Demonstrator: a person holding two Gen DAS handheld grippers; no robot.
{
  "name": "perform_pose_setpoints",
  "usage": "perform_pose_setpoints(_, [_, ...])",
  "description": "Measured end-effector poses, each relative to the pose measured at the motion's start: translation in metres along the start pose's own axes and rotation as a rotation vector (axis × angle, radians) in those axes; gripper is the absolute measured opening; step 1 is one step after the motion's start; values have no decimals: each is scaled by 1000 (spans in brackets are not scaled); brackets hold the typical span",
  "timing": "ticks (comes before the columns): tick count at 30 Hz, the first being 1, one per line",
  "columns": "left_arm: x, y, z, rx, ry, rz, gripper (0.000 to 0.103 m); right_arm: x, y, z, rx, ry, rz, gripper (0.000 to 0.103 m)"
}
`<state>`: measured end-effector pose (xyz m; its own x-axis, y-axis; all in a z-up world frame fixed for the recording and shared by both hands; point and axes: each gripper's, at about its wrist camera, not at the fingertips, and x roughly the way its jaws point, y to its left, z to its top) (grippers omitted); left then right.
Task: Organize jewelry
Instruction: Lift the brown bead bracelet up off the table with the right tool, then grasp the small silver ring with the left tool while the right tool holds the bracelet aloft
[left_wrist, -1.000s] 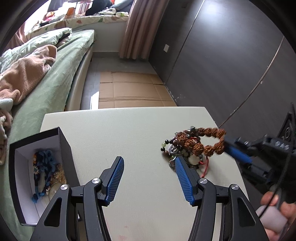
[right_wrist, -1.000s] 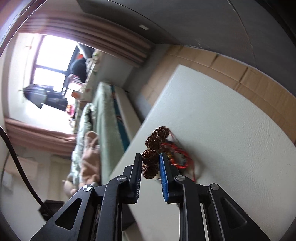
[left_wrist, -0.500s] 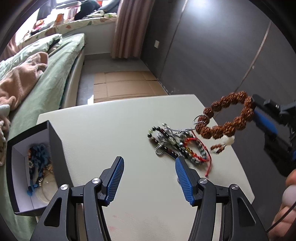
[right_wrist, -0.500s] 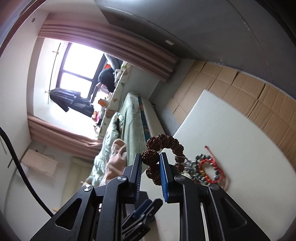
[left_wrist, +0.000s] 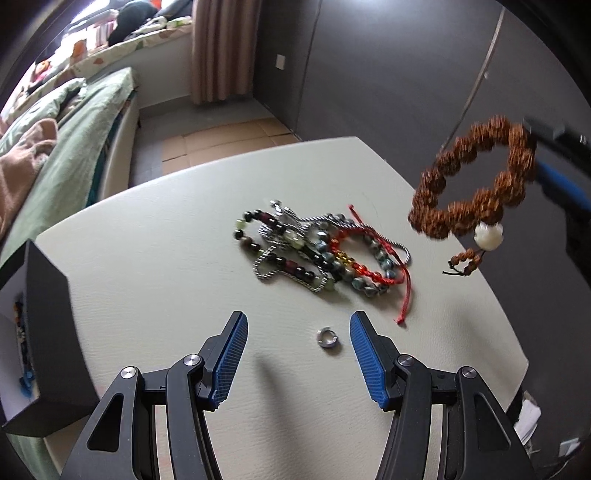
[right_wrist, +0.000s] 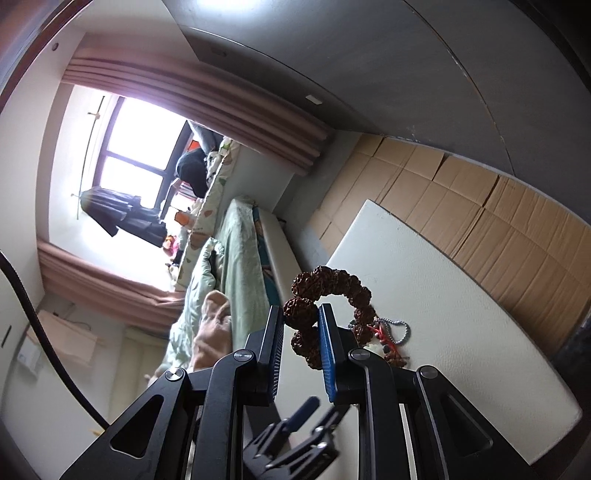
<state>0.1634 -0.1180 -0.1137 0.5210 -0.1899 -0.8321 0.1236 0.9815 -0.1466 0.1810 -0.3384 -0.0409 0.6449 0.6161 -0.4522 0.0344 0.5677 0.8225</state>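
Dangling blurred seed bracelet (left_wrist: 476, 181) from right tongs (right_wrist: 301, 325), box (left_wrist: 48, 325) seemingly cropped

No text, label, brand or number could be read in either view; the black box (left_wrist: 44, 332), the wall switch plate (left_wrist: 280, 61) and the gripper bodies showed no legible marking.

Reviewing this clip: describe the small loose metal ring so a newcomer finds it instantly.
On the pale table, find the tangled heap of bracelets near its middle. Nearer the camera, between the left gripper's blue fingers, lies the silver split ring: alone, plain metal, beadless, touching nothing else.
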Motion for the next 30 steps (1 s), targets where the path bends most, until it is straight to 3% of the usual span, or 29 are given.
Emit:
perform_pose_setpoints(7, [9, -14, -6, 72, 2, 44, 56, -2, -3, 0, 4, 5, 4, 20])
perform_pose_setpoints(10, [10, -21, -8, 125, -13, 87, 35, -2, -6, 0, 11, 11, -1, 20])
perform_pose_setpoints(12, [9, -22, -8, 142, -7, 70, 13, -2, -6, 0, 12, 13, -6, 20])
perform_pose_setpoints(19, [-1, -10, -7, 94, -12, 39, 14, 1, 1, -4, -8, 22, -14, 20])
perform_pose_setpoints(30, [-51, 40, 7, -90, -98, -56, 13, 12, 19, -14, -73, 53, 54, 20])
